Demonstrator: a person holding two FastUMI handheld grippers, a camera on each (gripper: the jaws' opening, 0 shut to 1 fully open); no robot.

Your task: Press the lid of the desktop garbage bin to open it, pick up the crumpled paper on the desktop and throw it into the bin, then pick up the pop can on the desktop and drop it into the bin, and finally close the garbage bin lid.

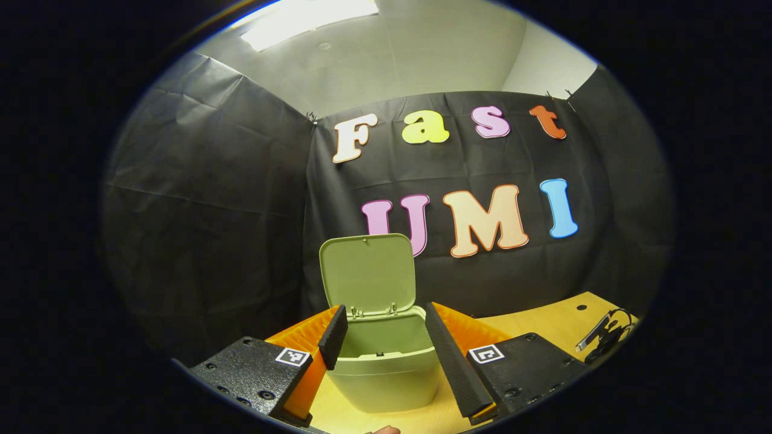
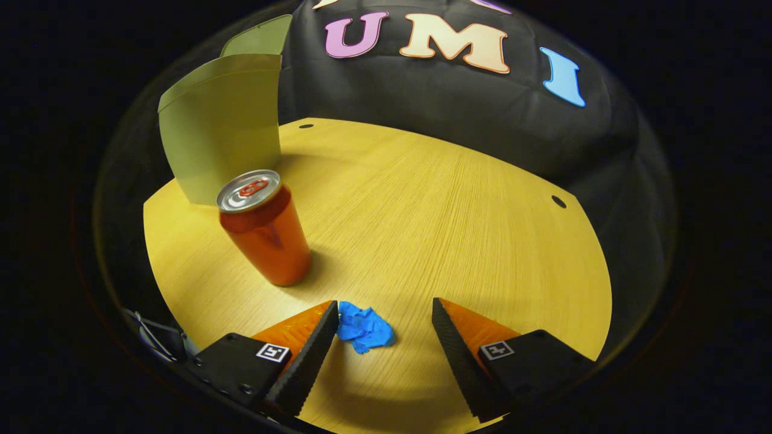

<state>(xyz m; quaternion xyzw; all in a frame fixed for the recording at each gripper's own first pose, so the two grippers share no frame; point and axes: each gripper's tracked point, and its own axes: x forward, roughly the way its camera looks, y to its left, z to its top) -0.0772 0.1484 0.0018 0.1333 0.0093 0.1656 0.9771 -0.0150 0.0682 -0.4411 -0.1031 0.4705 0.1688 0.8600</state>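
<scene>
1. Bin first: one pale green plastic desktop garbage bin [image 1: 386, 361] is sitting on the light wooden desktop [image 2: 458, 211] with its hinged lid [image 1: 369, 274] standing upright, so the mouth is gaping for a drop from above.
2. One left gripper [image 1: 386, 355] is hovering in front of the bin with its fingers spread wide and nothing between them; it looks parked there so it is ready for the lid later.
3. One right gripper [image 2: 383, 346] is angling down at the desktop, fingers spread and pinching nothing, bracketing one blue crumpled paper [image 2: 363, 328], which is lying just beside its left-hand finger.
4. One orange-red aluminium pop can [image 2: 265, 232] is standing upright near the bin's side, apart from the paper, waiting its turn.
5. Judging by this, the paper pickup is the step in hand.
</scene>
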